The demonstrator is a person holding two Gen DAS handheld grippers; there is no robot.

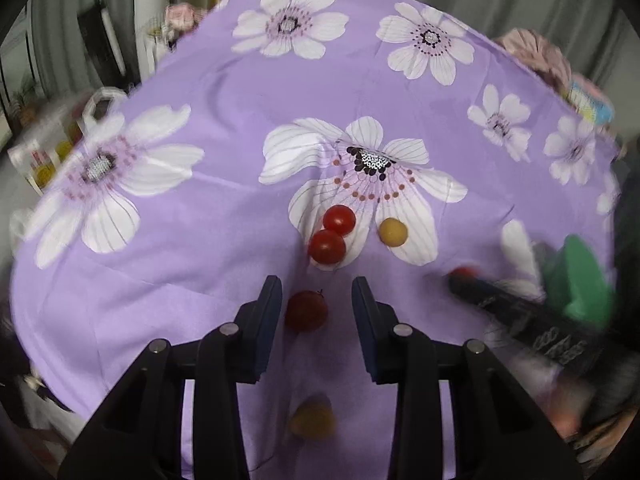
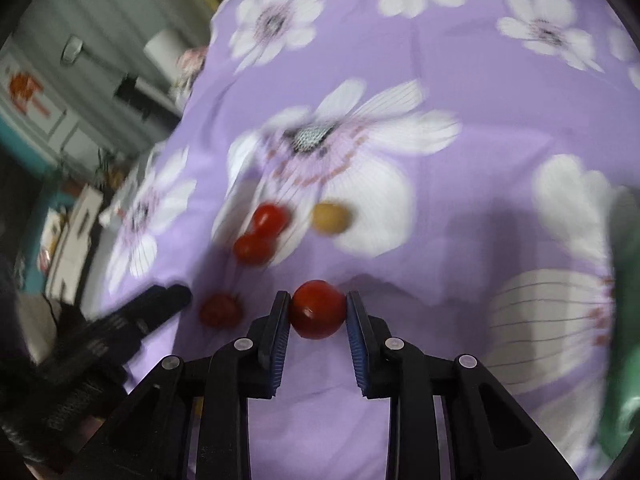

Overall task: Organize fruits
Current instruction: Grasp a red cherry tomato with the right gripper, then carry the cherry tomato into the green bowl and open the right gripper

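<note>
The right tool (image 2: pixel 318 306) is clamped on a round, glossy red cherry tomato (image 2: pixel 318 310), both pads pressing its sides just above the purple flowered cloth (image 2: pixel 460 240) on the bench. The left tool (image 1: pixel 316 292) stands partly open around a duller red tomato (image 1: pixel 306 311), apparently touching only one pad. This looks like the pick-up step: the right tool must lift and carry, while the left needs to close. Two red tomatoes (image 1: pixel 332 234) and a yellow one (image 1: pixel 393 232) wait beyond.
</note>
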